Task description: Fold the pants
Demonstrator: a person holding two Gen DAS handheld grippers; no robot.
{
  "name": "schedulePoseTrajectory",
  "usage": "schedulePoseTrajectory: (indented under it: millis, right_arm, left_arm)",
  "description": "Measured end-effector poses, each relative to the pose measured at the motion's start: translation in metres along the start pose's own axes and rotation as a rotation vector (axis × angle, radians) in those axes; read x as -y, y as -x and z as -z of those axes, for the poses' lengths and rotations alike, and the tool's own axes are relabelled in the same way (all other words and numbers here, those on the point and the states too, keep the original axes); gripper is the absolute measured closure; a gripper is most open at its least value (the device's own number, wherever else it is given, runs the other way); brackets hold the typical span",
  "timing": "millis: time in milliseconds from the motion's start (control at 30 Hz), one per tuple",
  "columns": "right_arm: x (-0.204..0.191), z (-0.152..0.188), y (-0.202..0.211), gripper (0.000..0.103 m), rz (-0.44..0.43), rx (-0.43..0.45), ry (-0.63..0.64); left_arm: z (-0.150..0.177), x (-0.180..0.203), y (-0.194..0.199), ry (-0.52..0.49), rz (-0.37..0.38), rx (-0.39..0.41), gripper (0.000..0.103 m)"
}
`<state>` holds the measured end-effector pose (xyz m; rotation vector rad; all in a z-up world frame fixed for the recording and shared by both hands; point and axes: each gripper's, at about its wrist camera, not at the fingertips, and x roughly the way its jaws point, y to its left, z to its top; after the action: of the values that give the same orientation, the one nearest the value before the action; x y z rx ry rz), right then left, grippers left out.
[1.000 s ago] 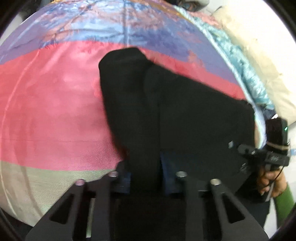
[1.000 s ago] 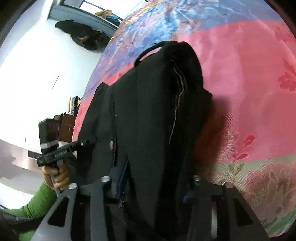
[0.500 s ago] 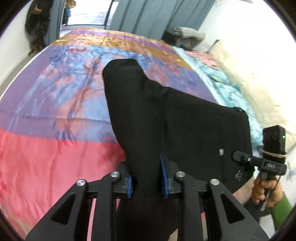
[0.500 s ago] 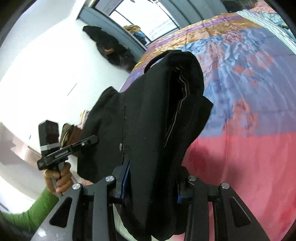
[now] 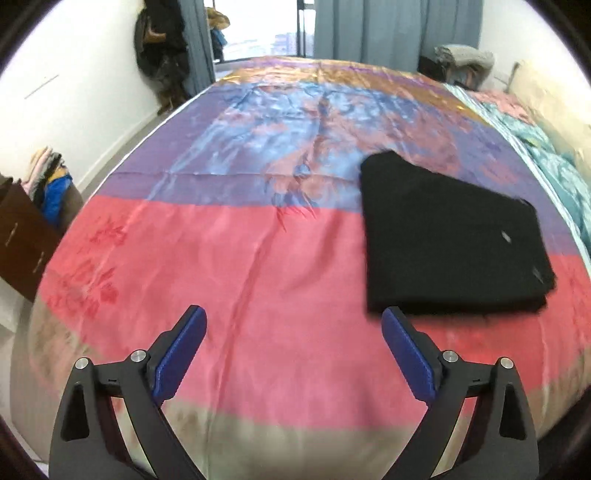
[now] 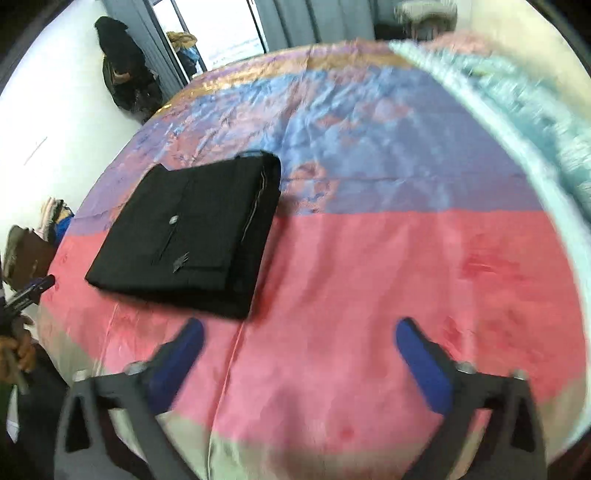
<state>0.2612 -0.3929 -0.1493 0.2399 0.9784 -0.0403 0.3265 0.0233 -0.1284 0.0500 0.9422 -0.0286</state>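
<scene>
The black pants (image 5: 448, 236) lie folded in a flat rectangular stack on the pink and purple bedspread (image 5: 258, 240). In the right wrist view the pants (image 6: 192, 236) sit left of centre with a button and pocket seam on top. My left gripper (image 5: 293, 319) is open and empty, held above the bed to the left of the stack. My right gripper (image 6: 299, 332) is open and empty, just in front of and to the right of the stack. The left gripper also shows at the left edge of the right wrist view (image 6: 31, 290).
A turquoise quilt (image 5: 546, 162) and a cream pillow (image 5: 554, 107) lie along the bed's right side. A brown dresser (image 5: 22, 240) with clothes stands at the left. Dark coats (image 5: 159, 55) hang by the window and curtains (image 5: 388, 29) at the far end.
Both grippers were shut on the pants and held them up. Now the pants lie folded on the bed, both grippers have opened and pulled back.
</scene>
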Motion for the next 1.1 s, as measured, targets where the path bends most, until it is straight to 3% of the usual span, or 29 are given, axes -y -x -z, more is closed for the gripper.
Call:
schedulePoseTrajectory:
  millis: [100, 200, 333, 433, 533, 700, 1100]
  right_arm:
    - [-0.027, 0.019, 0.049, 0.000, 0.089, 0.079, 0.023]
    - [-0.061, 0.042, 0.082, 0.000, 0.158, 0.101, 0.004]
    - [-0.107, 0.074, 0.106, 0.000, 0.137, 0.129, -0.015]
    - [-0.136, 0.098, 0.118, 0.000, 0.149, 0.139, -0.004]
    - [-0.150, 0.116, 0.125, 0.000, 0.137, 0.130, 0.006]
    - [-0.161, 0.127, 0.137, 0.000, 0.185, 0.149, 0.032]
    - [-0.177, 0.121, 0.156, 0.000, 0.229, 0.208, 0.052]
  left_arm:
    - [0.011, 0.022, 0.040, -0.049, -0.006, 0.031, 0.007]
    - [0.028, 0.044, 0.074, -0.081, 0.016, 0.027, 0.006]
    - [0.048, 0.065, 0.115, -0.065, 0.099, 0.035, 0.005]
    - [0.060, 0.070, 0.136, -0.056, 0.057, 0.079, 0.004]
    - [0.068, 0.072, 0.149, -0.077, 0.003, 0.114, 0.004]
    - [0.074, 0.071, 0.160, -0.067, -0.006, 0.118, 0.001]
    - [0.077, 0.072, 0.170, -0.054, 0.029, 0.122, 0.001]
